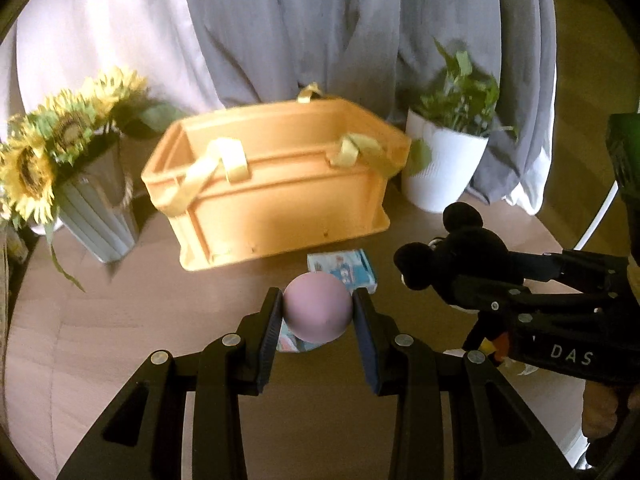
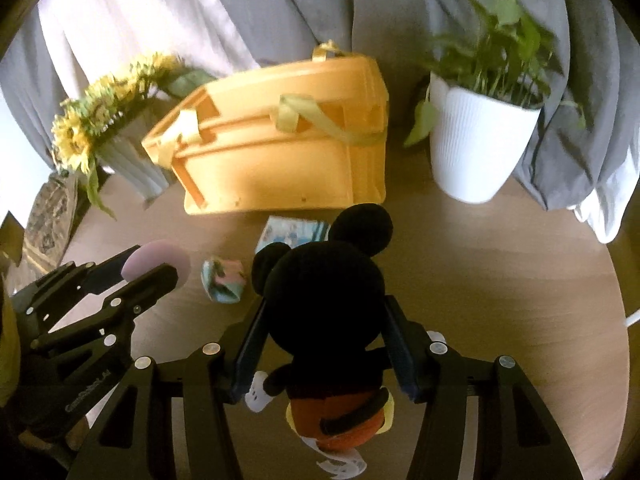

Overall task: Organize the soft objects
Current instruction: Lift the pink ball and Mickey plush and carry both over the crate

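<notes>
From the left wrist, we looked forward and down over our left gripper toward the table. Its jaws stood partly closed, the two pads pressing the sides of a pink ball, which they carried clear of the tabletop. Under the ball a small patterned pouch lay on the table, mostly hidden. Just behind the ball sat a blue-and-white packet, and behind that the orange crate, with yellow ribbons tied to its rim. We could not see into the crate. Sunflowers in a ribbed vase stood left of the crate, a potted plant right of it. Our right gripper reached in from the right edge, tilted down and clamped on a black mouse plush.

From the right wrist, we looked down along our right gripper. Its jaws stood wider, each pad against one side of the plush, whose round ears pointed away from us and whose red shorts hung nearest the camera. The plush was off the table. The packet lay just past its ears, before the crate. The pouch lay left of the plush. Our left gripper came in from the lower left, pointing up and right, gripping the ball. The plant stood right of the crate.
</notes>
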Demonstrator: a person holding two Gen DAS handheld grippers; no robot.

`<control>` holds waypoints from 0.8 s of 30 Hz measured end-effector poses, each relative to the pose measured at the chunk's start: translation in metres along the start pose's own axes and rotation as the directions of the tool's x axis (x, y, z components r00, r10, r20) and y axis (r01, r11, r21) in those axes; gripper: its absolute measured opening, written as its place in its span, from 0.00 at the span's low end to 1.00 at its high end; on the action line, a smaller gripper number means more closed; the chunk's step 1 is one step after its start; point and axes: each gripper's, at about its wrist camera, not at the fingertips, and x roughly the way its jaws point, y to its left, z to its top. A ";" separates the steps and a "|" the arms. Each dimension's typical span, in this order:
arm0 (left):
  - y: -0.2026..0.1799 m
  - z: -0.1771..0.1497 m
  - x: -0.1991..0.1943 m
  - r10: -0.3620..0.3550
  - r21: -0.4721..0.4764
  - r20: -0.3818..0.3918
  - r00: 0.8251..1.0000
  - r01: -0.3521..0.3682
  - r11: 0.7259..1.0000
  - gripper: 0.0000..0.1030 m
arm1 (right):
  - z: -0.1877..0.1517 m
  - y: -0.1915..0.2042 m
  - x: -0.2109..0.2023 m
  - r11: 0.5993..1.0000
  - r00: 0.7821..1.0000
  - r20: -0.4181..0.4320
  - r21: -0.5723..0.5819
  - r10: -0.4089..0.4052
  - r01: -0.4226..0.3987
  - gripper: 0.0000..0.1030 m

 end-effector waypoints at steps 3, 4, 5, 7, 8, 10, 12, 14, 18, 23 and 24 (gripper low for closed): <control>0.003 0.008 -0.008 0.003 -0.007 0.034 0.999 -0.002 1.000 0.34 | 0.008 0.002 -0.008 1.000 0.999 0.040 0.000 -0.003 0.003 0.55; 0.004 0.011 -0.011 0.006 -0.008 0.047 0.999 -0.005 1.000 0.34 | 0.011 0.003 -0.011 1.000 0.999 0.054 0.000 -0.005 0.005 0.55; 0.004 0.013 -0.013 0.008 -0.010 0.056 0.998 -0.007 1.000 0.34 | 0.014 0.004 -0.013 1.000 0.998 0.065 -0.001 -0.006 0.006 0.55; 0.005 0.019 -0.018 0.012 -0.012 0.078 0.997 -0.011 1.000 0.34 | 0.020 0.006 -0.019 1.000 0.995 0.096 -0.002 -0.009 0.009 0.55; 0.006 0.022 -0.021 0.014 -0.011 0.092 0.996 -0.013 1.000 0.34 | 0.022 0.007 -0.020 1.000 0.994 0.107 -0.003 -0.008 0.009 0.55; 0.007 0.028 -0.026 0.018 -0.012 0.115 0.993 -0.017 1.000 0.34 | 0.028 0.009 -0.025 1.000 0.991 0.135 -0.004 -0.005 0.006 0.55; 0.008 0.035 -0.030 0.021 -0.008 0.141 0.990 -0.020 1.000 0.34 | 0.034 0.011 -0.030 1.000 0.987 0.160 -0.003 0.000 0.000 0.55; 0.009 0.042 -0.034 0.028 -0.002 0.165 0.986 -0.028 1.000 0.34 | 0.040 0.012 -0.035 1.000 0.983 0.183 0.000 0.005 -0.005 0.55; 0.012 0.053 -0.041 0.037 0.001 0.212 0.977 -0.038 0.999 0.34 | 0.052 0.015 -0.044 1.000 0.974 0.228 0.001 0.011 -0.012 0.55; 0.015 0.066 -0.050 0.053 0.001 0.263 0.963 -0.056 0.998 0.34 | 0.067 0.019 -0.054 1.000 0.961 0.276 -0.016 0.024 -0.020 0.55; 0.016 0.069 -0.053 0.057 0.000 0.272 0.961 -0.059 0.998 0.34 | 0.069 0.020 -0.055 1.000 0.959 0.283 -0.019 0.024 -0.020 0.55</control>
